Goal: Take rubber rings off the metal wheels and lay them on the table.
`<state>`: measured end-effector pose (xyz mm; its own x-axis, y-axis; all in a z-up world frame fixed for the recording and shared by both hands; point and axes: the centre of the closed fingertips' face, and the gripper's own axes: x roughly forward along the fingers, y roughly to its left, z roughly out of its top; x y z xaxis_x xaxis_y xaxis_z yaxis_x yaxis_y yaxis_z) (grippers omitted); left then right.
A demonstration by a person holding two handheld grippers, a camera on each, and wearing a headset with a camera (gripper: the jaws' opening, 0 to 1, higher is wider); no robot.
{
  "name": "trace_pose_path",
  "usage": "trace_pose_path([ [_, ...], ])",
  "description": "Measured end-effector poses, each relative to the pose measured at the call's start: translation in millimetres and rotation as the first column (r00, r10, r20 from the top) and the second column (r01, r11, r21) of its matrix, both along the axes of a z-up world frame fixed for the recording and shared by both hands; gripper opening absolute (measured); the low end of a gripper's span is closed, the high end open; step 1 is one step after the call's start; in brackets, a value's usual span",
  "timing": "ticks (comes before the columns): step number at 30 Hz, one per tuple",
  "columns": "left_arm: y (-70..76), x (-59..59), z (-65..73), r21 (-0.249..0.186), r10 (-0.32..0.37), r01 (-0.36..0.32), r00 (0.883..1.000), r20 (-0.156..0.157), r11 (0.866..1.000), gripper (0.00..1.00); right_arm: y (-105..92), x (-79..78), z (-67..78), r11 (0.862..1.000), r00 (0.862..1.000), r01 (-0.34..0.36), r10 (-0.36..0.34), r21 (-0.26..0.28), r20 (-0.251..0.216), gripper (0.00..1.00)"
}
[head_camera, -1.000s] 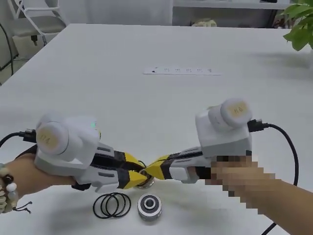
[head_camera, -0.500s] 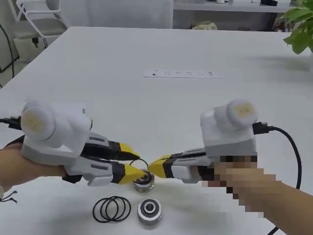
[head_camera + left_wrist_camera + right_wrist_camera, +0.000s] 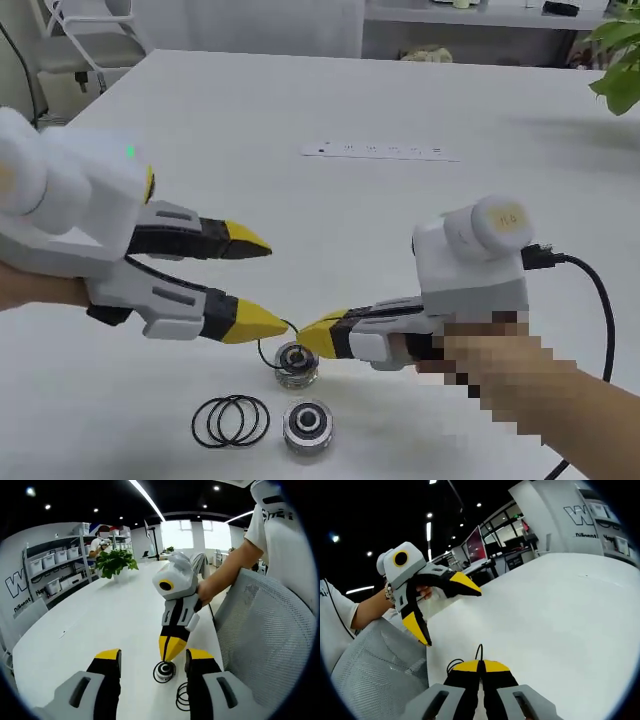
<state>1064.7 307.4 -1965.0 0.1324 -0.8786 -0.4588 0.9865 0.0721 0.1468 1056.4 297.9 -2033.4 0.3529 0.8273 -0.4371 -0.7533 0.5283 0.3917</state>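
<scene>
Your right gripper (image 3: 312, 338), clamped on the rubber ring (image 3: 262, 350), sits over the wheel (image 3: 296, 364) by the desk's near edge; your left gripper (image 3: 276, 286) gapes wide just left of it.

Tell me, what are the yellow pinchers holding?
The right gripper pinches a thin rubber ring by one bit of its loop; the left gripper, open, holds nothing.
</scene>
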Motion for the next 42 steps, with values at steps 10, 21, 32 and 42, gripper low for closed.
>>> trace_pose_path([
  [10, 39.1, -7.4, 10.1, 0.007, 0.075, -0.075, 0.997, 0.004, 0.997, 0.69, 14.7, -12.3, 2.1, 0.997, 0.997, -0.075, 0.075, -0.008, -0.002, 0.0],
  [21, 76.9, -28.3, 6.6, 0.0, 0.168, -0.168, 0.986, -0.019, 0.986, 0.82, 29.2, -29.8, -3.9, 0.987, 0.987, -0.159, 0.158, -0.019, -0.033, 0.0],
  [32, 115.1, -34.0, -6.5, -0.016, 0.315, -0.316, 0.947, -0.058, 0.949, 0.85, 37.1, -47.1, -20.2, 0.969, 0.969, -0.24, 0.234, -0.065, -0.079, 0.0],
  [42, 138.8, -33.2, -20.6, -0.028, 0.407, -0.412, 0.906, -0.114, 0.911, 0.84, 27.9, -41.4, -34.7, 0.964, 0.974, -0.222, 0.213, -0.149, -0.078, 0.01],
])
